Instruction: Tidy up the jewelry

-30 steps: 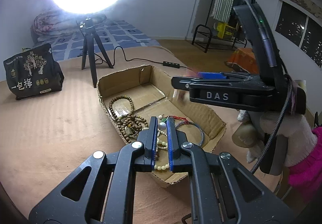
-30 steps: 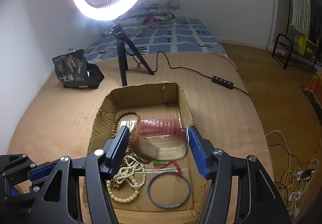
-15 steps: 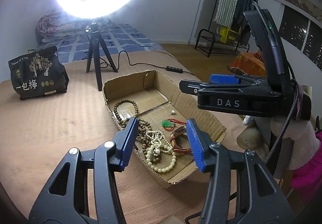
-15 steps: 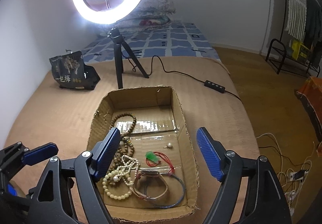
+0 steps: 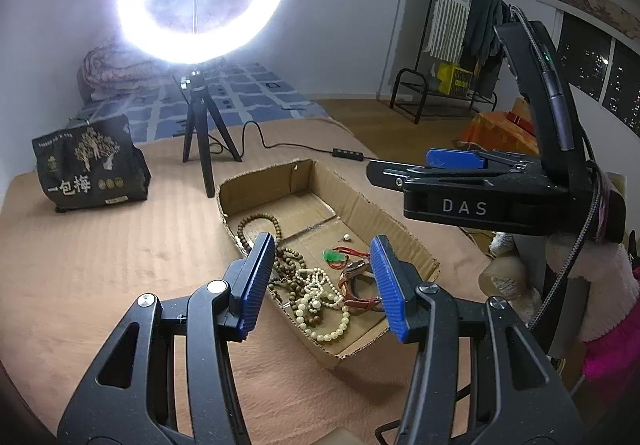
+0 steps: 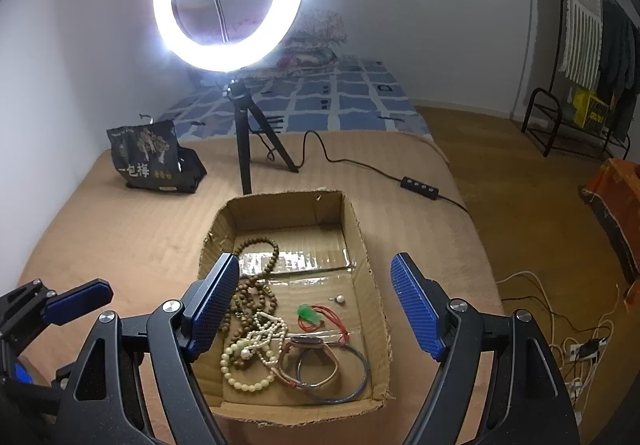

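A shallow cardboard box [image 6: 374, 285] sits on the tan bed and holds the jewelry: brown wooden beads [image 6: 260, 257], a cream bead string [image 6: 248, 361], a green pendant on red cord [image 6: 310, 313], a small pearl earring [image 6: 339, 299], a leather strap bracelet [image 6: 308, 357] and a blue bangle [image 6: 360, 377]. The box also shows in the left wrist view [image 5: 400, 229]. My left gripper [image 5: 322, 285] is open and empty above the box's near left corner. My right gripper [image 6: 316, 305] is open and empty above the box; it appears side-on in the left wrist view [image 5: 456, 161].
A ring light on a black tripod [image 6: 244, 141] stands behind the box, its cable and switch [image 6: 418, 183] trailing right. A dark snack bag [image 6: 148, 157] lies at the back left. The bed's edge drops to the wooden floor on the right, with cables [image 6: 576, 341].
Both grippers have opened and pulled back up from the box. The bracelet the right one held and the beads the left one held now lie in the box.
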{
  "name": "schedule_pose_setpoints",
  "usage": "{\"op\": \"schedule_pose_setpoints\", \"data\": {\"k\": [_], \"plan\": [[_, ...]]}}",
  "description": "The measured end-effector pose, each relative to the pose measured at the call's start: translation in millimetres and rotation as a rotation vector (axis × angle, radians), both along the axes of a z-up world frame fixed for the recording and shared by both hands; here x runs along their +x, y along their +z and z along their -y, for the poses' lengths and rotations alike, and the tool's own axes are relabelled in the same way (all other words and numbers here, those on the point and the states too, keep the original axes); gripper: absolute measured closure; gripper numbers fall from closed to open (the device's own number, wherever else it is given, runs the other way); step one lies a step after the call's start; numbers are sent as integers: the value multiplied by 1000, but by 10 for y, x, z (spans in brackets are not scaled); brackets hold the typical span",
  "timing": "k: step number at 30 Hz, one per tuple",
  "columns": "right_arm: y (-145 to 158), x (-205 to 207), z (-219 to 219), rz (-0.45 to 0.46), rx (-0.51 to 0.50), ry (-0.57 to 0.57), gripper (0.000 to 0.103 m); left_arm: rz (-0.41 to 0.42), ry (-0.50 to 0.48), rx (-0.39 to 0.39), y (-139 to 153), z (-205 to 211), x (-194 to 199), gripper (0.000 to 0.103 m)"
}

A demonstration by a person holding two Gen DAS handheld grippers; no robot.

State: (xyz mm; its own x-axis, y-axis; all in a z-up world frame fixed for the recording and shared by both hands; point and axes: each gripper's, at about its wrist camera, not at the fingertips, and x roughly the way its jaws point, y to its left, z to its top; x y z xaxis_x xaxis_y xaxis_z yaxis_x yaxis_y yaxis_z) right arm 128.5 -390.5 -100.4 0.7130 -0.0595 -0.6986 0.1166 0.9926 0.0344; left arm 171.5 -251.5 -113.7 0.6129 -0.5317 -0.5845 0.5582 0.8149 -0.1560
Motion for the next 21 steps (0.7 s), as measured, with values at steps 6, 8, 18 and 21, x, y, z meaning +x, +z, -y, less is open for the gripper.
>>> {"op": "schedule_pose_setpoints", "data": {"k": [6,8,18,21], "plan": [[252,-155,-52,33,-9,-16,25,49,2,-12,254,-104,-156,52],[333,-206,-84,45,-14,-20,25,69,3,-11,347,-141,-212,52],[673,-526,-292,96,-33,-38,25,140,10,-17,745,-393,-481,40],[764,-638,-336,116,-30,-51,24,155,18,-18,842,-479,-534,38]]}}
